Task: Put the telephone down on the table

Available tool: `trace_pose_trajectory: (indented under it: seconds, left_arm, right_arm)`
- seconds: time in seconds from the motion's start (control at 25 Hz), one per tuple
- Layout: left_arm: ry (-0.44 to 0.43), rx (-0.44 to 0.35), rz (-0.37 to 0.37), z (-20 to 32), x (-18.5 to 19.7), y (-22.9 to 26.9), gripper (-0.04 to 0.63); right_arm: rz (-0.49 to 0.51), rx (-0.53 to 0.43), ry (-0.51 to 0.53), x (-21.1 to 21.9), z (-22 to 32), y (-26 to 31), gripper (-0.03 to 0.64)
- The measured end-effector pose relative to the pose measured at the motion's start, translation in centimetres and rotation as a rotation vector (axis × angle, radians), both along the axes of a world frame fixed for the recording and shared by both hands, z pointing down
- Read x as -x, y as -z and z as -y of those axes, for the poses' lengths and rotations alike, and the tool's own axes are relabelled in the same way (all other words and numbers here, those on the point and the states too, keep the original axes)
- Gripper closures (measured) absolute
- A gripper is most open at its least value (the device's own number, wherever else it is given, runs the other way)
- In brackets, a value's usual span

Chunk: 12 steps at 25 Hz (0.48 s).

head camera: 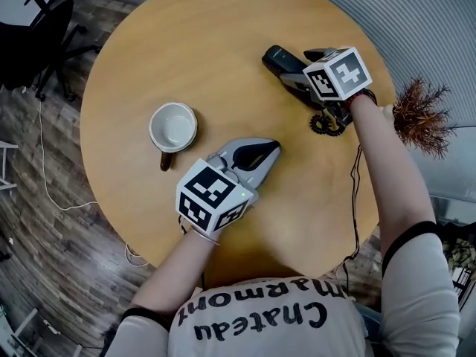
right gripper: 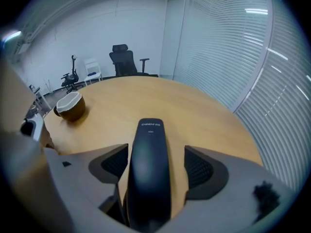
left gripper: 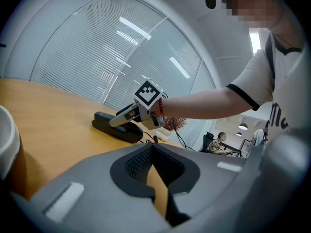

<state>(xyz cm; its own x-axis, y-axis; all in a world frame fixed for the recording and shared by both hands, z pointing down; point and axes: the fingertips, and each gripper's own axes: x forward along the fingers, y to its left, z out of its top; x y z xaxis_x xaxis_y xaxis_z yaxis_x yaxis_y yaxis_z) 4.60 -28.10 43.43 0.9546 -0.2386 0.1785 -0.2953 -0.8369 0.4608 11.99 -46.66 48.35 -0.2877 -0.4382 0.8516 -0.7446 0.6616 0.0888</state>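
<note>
Head view, landmark = cup [head camera: 173, 127] on the round table [head camera: 223, 43]. Just right of the cup: left gripper [head camera: 272, 148], tongs pressed together at the tips, nothing between them. Further right, well apart from the cup: telephone [head camera: 279, 62], lying flat on the table. Right gripper [right gripper: 155, 150] straddles it, tongs spread, table showing between each pad and the handset. Coiled cord [head camera: 326, 123] lies furthest right of the cup.

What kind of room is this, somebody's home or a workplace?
Most likely an office meeting room: a round wooden table with a corded telephone handset on it, a black swivel office chair by the far wall, and slatted blinds over glass partitions.
</note>
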Motion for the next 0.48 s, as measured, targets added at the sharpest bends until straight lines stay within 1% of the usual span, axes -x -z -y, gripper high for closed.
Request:
trace_pose_trajectory:
  seconds: [0.12, 0.28, 0.32, 0.36, 0.4, 0.44, 0.48]
  left_arm:
    - [-0.003, -0.015, 0.010, -0.5, 0.3, 0.7, 0.604]
    - [0.003, -0.036, 0.008, -1.4, 1.2, 2.4, 0.604]
    - [0.006, -0.042, 0.004, -1.5, 1.3, 3.0, 0.604]
    - [0.007, -0.049, 0.001, -1.5, 1.3, 3.4, 0.604]
    - [0.007, -0.058, 0.000, -1.5, 1.2, 3.8, 0.604]
    - [0.007, -0.067, -0.001, -1.3, 1.1, 4.1, 0.604]
    - [0.006, -0.076, -0.001, -1.2, 1.1, 4.3, 0.604]
  right_arm:
    - [0.031, -0.041, -0.041, 0.0, -0.1, 1.6, 0.256]
    - [0.119, -0.119, -0.124, 0.7, -0.7, 4.3, 0.260]
    - [0.130, -0.140, -0.143, 0.6, -1.0, 4.9, 0.271]
    - [0.132, -0.163, -0.160, 0.4, -1.2, 5.4, 0.319]
    - [0.129, -0.186, -0.176, 0.1, -1.3, 5.8, 0.414]
    - [0.127, -0.205, -0.189, -0.2, -1.3, 6.2, 0.484]
    - [0.129, -0.217, -0.197, -0.4, -1.4, 6.4, 0.488]
